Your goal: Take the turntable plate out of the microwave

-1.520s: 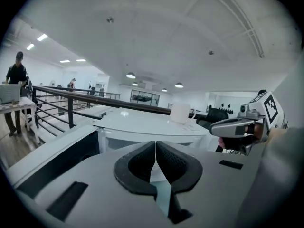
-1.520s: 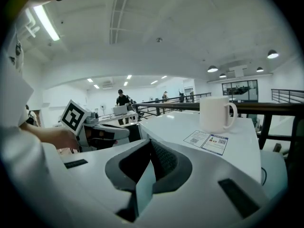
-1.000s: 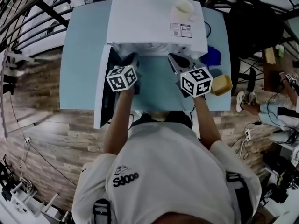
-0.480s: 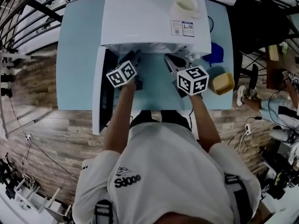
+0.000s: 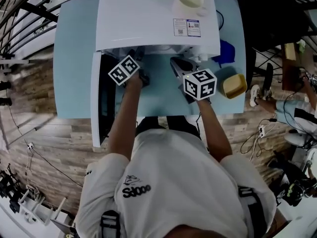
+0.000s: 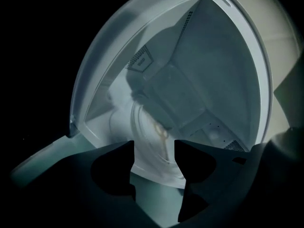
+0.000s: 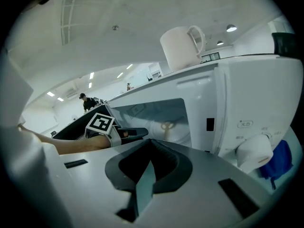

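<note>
The white microwave (image 5: pixel 148 19) stands with its door (image 5: pixel 98 100) swung open to the left. In the left gripper view the glass turntable plate (image 6: pixel 145 127) lies on the cavity floor. My left gripper (image 6: pixel 154 148) is at the mouth of the cavity. Its jaws have just been opening and now stand wide apart. The plate's near rim shows in the gap, and neither pad presses on it. My right gripper (image 7: pixel 151 161) is shut and empty, in front of the microwave (image 7: pixel 237 103) and to the right of the left gripper (image 7: pixel 100 123).
A white mug (image 5: pixel 190 4) stands on top of the microwave. A blue object (image 5: pixel 225 51) and a yellow container (image 5: pixel 234 86) sit on the light blue table (image 5: pixel 74 58) to the right. The control knob (image 7: pixel 254 151) is near my right gripper.
Both grippers have moved closer to the microwave opening. The left one has rolled, and its front end has gone under the microwave's top edge.
</note>
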Available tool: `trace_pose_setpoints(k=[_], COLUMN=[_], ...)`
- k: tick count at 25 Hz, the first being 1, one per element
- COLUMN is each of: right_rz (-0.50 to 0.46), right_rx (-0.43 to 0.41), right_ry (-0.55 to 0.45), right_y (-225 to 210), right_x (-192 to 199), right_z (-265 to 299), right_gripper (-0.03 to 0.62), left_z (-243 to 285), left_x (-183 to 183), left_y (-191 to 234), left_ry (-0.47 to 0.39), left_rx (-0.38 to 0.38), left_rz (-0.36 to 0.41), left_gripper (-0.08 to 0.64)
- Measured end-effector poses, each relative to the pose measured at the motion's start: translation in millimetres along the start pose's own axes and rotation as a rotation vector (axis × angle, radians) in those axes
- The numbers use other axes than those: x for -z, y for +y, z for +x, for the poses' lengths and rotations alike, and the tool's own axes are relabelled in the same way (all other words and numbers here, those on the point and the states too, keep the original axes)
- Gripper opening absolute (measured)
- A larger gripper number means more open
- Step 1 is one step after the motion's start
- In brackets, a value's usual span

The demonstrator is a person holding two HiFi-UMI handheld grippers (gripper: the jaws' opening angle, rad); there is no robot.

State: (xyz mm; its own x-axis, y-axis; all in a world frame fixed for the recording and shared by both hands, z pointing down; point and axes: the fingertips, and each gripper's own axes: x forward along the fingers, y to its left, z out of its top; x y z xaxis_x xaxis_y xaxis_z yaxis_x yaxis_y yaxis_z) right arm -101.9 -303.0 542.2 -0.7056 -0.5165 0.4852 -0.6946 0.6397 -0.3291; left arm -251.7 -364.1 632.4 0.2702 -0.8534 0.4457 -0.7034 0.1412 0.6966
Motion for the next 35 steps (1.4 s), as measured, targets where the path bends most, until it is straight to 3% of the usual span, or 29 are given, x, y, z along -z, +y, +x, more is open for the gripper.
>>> trace_pose_setpoints(k=[4,9,12,16,20,26,29,35], right_rz=[0.026,0.13,0.148,0.218,0.285,0.512,0.615,0.735], right_rx=[-0.001,-0.016,-0.035,-0.069,-0.082,-0.144,-0.144,-0.139], right_ry=[0.002,-0.029,-0.014,0.006,-0.002,-0.065,-0.092,-0.144], right_y=[-3,-4,-6,-8,-8,-13,-18,-24], right_x=[5,8,18,36,47,43,43,33], right_z=[-3,-5,4,22,35,67,88,112], right_gripper=[0.006,0.006,0.006,0.008,0.011,0.159,0.173,0.178], left_z=[5,7,10,10,6,3,1,0], left_x=[-2,-5,1,13,15,13,14,14], left_y=[0,-2,-5,-5,-7,-11,-12,-18], left_ry=[-0.028,-0.086,-0.074,-0.028,-0.015,-0.011,-0.004,0.005], left_rx=[0.003,0.032,0.055,0.09,0.157,0.194,0.198,0.191], left_rz=[-0.096,-0.393,-0.481,-0.487,-0.477,-0.435,-0.425,-0.401], left_gripper=[0.259,0.258,0.256,0.17,0.161,0.153,0.153,0.153])
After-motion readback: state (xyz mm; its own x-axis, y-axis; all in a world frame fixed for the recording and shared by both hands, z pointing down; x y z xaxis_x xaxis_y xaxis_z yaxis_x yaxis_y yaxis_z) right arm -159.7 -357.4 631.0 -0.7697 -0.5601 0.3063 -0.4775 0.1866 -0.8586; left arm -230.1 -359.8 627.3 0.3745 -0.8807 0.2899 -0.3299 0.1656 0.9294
